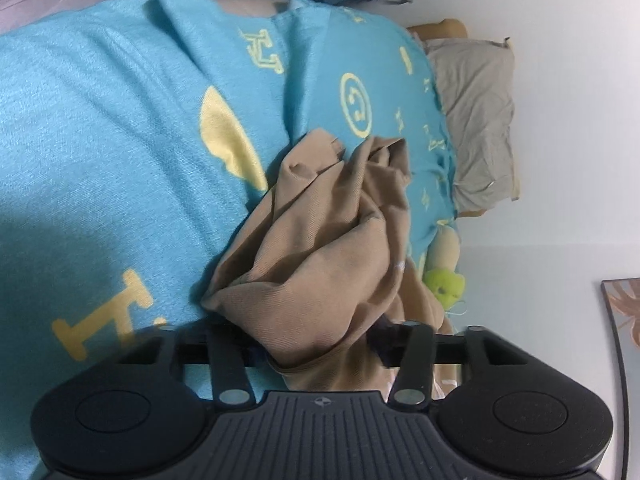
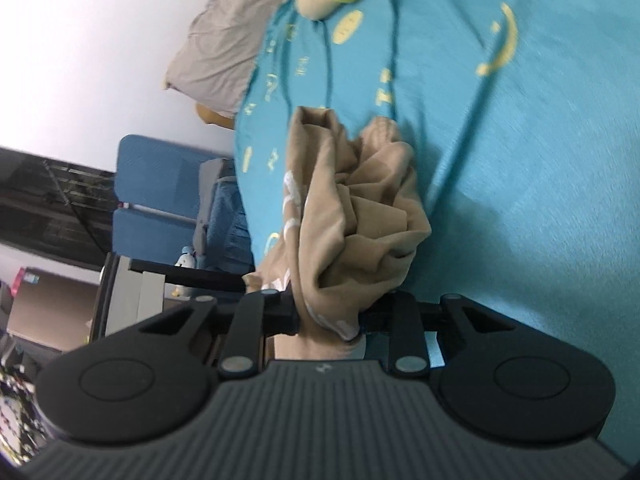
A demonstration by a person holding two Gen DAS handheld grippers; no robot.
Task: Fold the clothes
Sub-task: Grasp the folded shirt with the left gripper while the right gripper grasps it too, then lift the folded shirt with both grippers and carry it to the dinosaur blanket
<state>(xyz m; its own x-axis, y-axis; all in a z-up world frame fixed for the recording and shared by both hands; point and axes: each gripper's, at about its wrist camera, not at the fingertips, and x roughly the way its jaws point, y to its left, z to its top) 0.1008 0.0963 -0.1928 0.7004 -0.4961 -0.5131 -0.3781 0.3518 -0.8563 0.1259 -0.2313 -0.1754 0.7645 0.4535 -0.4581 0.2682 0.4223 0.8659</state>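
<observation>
Tan garment lifted over turquoise yellow-printed bedspread [image 1: 100, 140]

The crumpled tan cotton garment [image 1: 320, 240] bunches at six o'clock, both the left claw [image 1: 320, 354] and right claw [image 2: 328, 320] clamped tight on it, probably to shake it flat for folding.

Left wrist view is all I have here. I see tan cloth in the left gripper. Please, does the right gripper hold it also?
Observer: Yes. The right gripper is shut on the tan cloth, which bunches up ahead of it.
Operator: Is some print on the cloth? I see only plain tan.
Observer: White marks run along one edge on the right view; too blurred to read.
Operator: What is beyond the bed on that side?
Observer: A blue chair stands beside the blue blanket, with a dark shelf behind it.
</observation>
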